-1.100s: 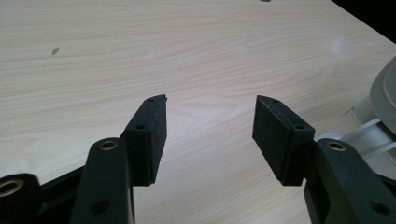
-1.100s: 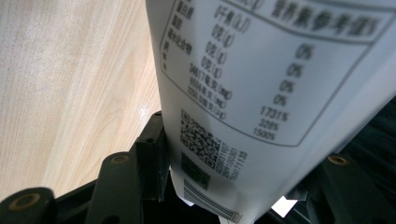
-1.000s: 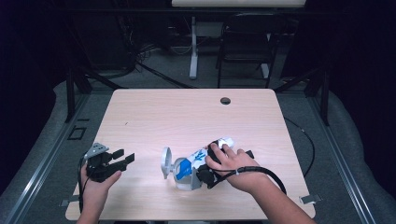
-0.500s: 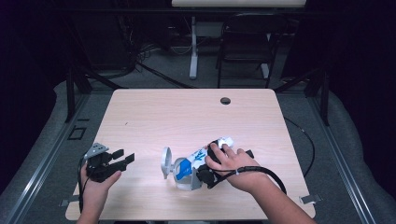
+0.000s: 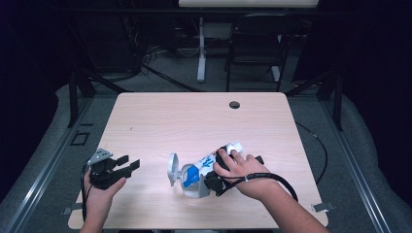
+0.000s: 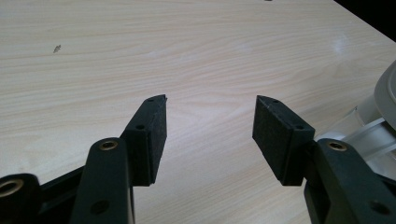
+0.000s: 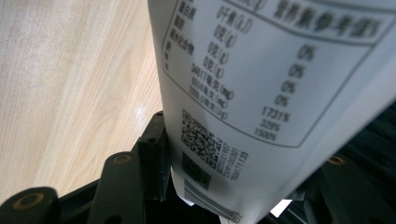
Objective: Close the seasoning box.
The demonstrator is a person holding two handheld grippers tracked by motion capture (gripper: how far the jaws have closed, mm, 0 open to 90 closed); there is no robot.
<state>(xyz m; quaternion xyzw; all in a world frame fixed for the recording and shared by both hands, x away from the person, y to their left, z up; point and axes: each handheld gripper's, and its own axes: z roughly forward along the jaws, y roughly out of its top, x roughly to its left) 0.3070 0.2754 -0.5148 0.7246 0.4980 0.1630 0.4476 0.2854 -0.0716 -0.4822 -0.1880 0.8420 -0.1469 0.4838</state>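
Note:
A white packet [image 5: 232, 148] with blue print on its lower part leans tilted over a clear container [image 5: 193, 184] whose round white lid [image 5: 172, 168] stands open to the left. My right gripper [image 5: 212, 171] is shut on the packet, which in the right gripper view is a white packet [image 7: 261, 93] with a printed label and a QR code, clamped between the jaws of the right gripper [image 7: 233, 186]. My left gripper [image 5: 127, 163] rests at the table's left front, open, with bare wood between the pads of the left gripper [image 6: 210, 126]. The container's lid [image 6: 385, 88] sits just to its right.
The light wooden table [image 5: 194, 121] has a dark round hole [image 5: 234, 104] near its far edge. A cable [image 5: 286, 182] loops from the right gripper. Beyond the table stand a chair [image 5: 255, 48] and a table leg on dark floor.

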